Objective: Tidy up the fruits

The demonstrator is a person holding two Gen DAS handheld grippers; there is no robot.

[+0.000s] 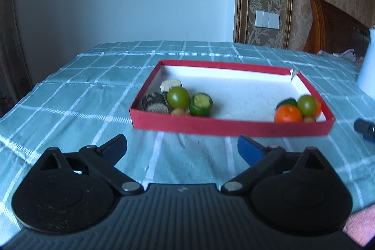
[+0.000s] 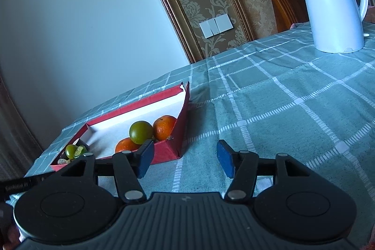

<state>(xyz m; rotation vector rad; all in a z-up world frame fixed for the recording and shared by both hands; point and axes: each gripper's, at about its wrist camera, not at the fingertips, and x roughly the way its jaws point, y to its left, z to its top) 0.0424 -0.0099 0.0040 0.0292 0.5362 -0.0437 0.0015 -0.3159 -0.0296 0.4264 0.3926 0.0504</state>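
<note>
A shallow red box [image 1: 232,127] with a white floor lies on the checked cloth. In its near left corner are a green round fruit [image 1: 178,97], a cut green fruit [image 1: 201,104], some dark and pale pieces [image 1: 154,102] and a small brown one. In its near right corner sit an orange [image 1: 288,114] and a second green fruit [image 1: 306,104], with another orange behind. My left gripper [image 1: 181,144] hangs open just in front of the box, nothing between its fingers. My right gripper [image 2: 185,157] is open over bare cloth beside the box's right corner [image 2: 180,132], close to the oranges [image 2: 164,127] and the green fruit [image 2: 141,132].
A white electric kettle [image 2: 332,4] stands on the table at the far right. Behind it is a wooden chair back [image 1: 332,25]. A wall lies beyond the table's far edge. A dark, blue-tipped part [image 1: 364,129] shows at the right edge of the left wrist view.
</note>
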